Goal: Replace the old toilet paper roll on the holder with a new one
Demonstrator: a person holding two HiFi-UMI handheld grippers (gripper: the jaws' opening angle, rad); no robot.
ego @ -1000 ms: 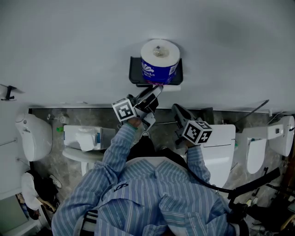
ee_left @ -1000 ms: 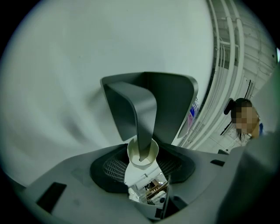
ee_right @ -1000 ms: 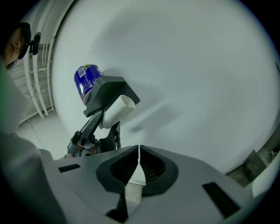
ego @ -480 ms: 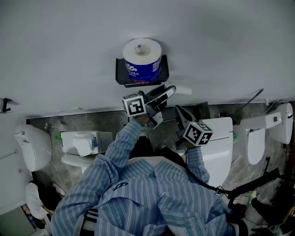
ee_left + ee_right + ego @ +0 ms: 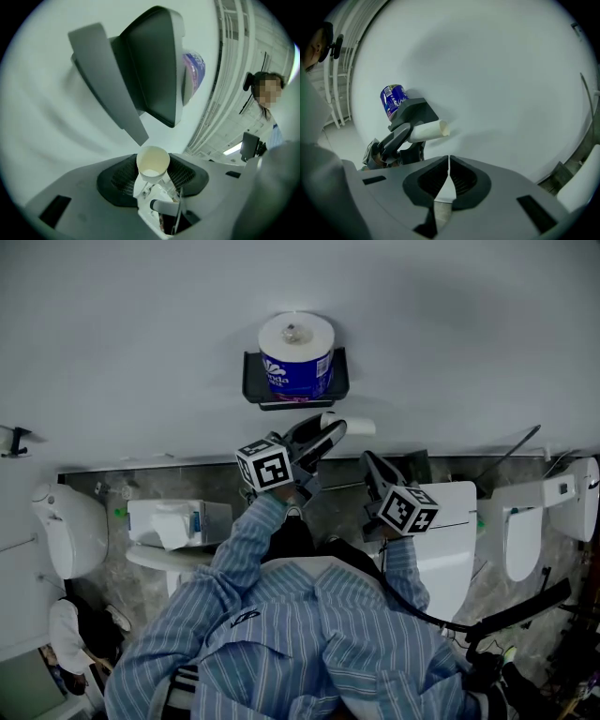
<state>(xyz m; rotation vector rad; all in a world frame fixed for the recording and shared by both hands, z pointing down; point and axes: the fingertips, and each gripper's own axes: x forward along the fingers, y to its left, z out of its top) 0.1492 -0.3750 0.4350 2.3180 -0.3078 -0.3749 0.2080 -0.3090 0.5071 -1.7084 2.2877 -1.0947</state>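
The old roll, by now only a bare cardboard tube, is clamped between the fingers of the left gripper. One second ago this tube is seen tucked close under the holder on the wall. Now it is drawn out to the lower right and is clearly apart from the holder, with its open end pointing away from the gripper.

The right gripper is kept lower and to the right. Its fingers are pressed together and nothing is held between them.

The new roll, in its blue wrapper, stands upright on the top shelf of the holder and is not touched by either gripper.

From this it is judged that the removal of the old roll is finished. Two things are left to do: the empty tube must be put away somewhere, and the new roll must be taken down from the shelf and mounted in its place. The right gripper is free for this, but it must be opened first.
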